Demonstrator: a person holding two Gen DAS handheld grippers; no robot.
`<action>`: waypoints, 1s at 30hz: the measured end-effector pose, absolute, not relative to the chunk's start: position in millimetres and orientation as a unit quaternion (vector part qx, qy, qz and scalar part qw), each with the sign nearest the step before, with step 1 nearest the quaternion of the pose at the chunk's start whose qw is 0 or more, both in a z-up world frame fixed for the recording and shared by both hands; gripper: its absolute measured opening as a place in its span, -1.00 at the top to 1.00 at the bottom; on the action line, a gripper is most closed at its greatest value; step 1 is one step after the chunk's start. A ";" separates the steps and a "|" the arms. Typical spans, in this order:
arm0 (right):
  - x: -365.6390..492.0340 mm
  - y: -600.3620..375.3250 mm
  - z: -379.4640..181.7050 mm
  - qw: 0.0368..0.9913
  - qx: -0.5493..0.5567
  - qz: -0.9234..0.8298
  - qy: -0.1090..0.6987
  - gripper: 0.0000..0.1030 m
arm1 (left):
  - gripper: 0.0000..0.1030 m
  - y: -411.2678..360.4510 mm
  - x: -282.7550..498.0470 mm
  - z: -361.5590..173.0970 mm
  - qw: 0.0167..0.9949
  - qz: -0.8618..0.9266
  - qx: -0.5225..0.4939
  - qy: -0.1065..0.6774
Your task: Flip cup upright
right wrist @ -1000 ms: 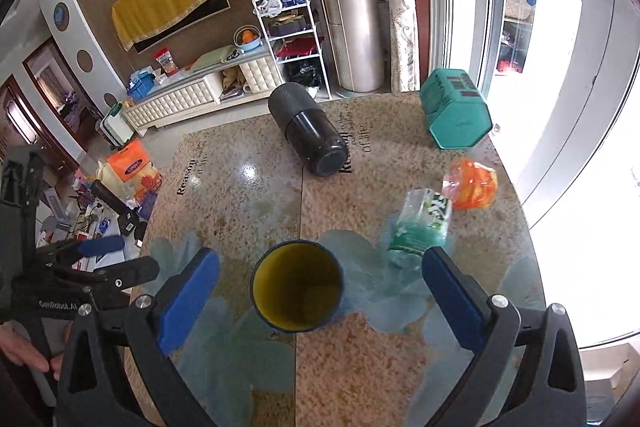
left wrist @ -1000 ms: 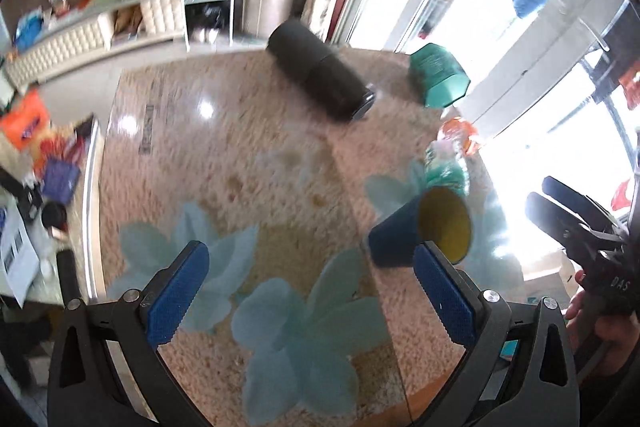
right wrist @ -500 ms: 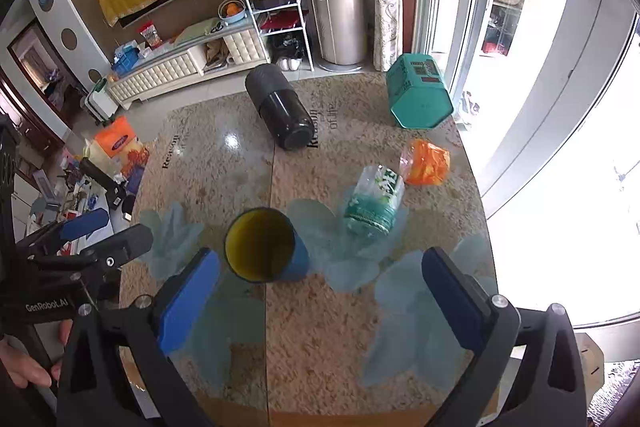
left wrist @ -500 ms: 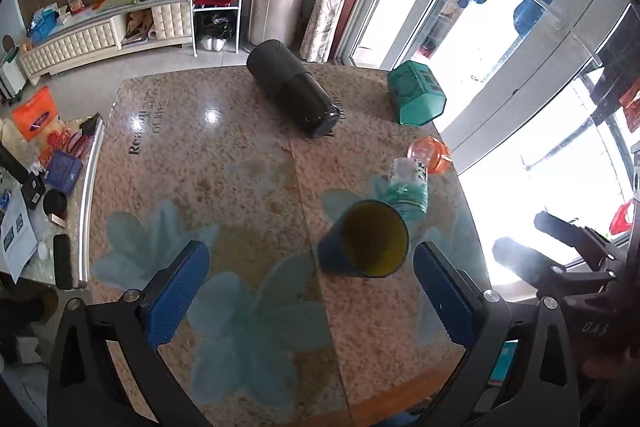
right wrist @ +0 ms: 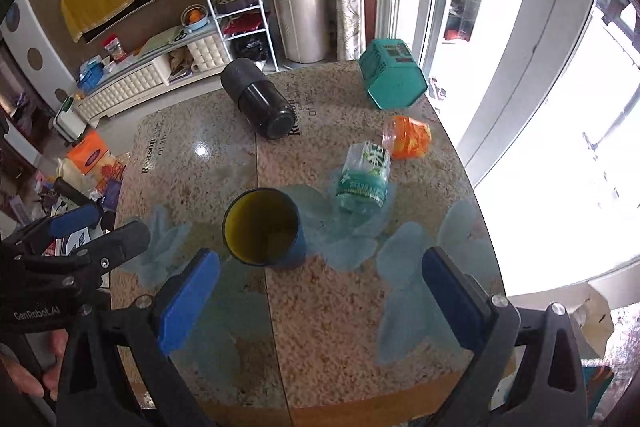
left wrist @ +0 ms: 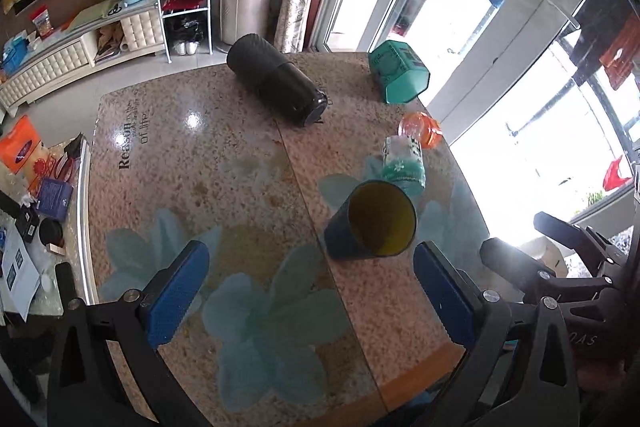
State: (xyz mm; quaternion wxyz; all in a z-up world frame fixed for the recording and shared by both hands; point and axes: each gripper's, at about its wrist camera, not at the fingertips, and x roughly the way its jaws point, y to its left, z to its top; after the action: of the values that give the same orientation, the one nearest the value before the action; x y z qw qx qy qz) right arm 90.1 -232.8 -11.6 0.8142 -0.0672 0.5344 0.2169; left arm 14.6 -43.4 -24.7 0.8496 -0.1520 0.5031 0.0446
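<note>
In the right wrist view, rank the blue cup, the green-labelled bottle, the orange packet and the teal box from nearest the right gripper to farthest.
From the right gripper:
1. Blue cup, upright, just ahead, left of centre.
2. Green-labelled bottle, lying down, ahead right.
3. Orange packet, beyond the bottle.
4. Teal box, at the table's far edge.
</note>
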 end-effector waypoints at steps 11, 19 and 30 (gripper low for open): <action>75.1 -231.0 -5.6 0.822 -0.055 0.190 0.533 -0.98 | -0.99 -39.4 8.6 -19.7 0.854 0.017 -0.136 0.501; 71.1 -230.4 -4.3 0.824 -0.050 0.186 0.533 -0.98 | -0.99 -44.7 11.0 -17.1 0.856 0.019 -0.108 0.506; 73.4 -232.3 -7.9 0.821 -0.045 0.185 0.539 -0.98 | -1.00 -46.8 14.7 -17.1 0.856 0.028 -0.104 0.506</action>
State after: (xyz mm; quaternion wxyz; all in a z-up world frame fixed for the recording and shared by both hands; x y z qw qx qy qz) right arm 73.4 -232.3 -7.9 0.8206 -0.0446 0.5387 0.1854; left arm 14.7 -46.8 -17.1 0.8559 -0.1037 0.5059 0.0278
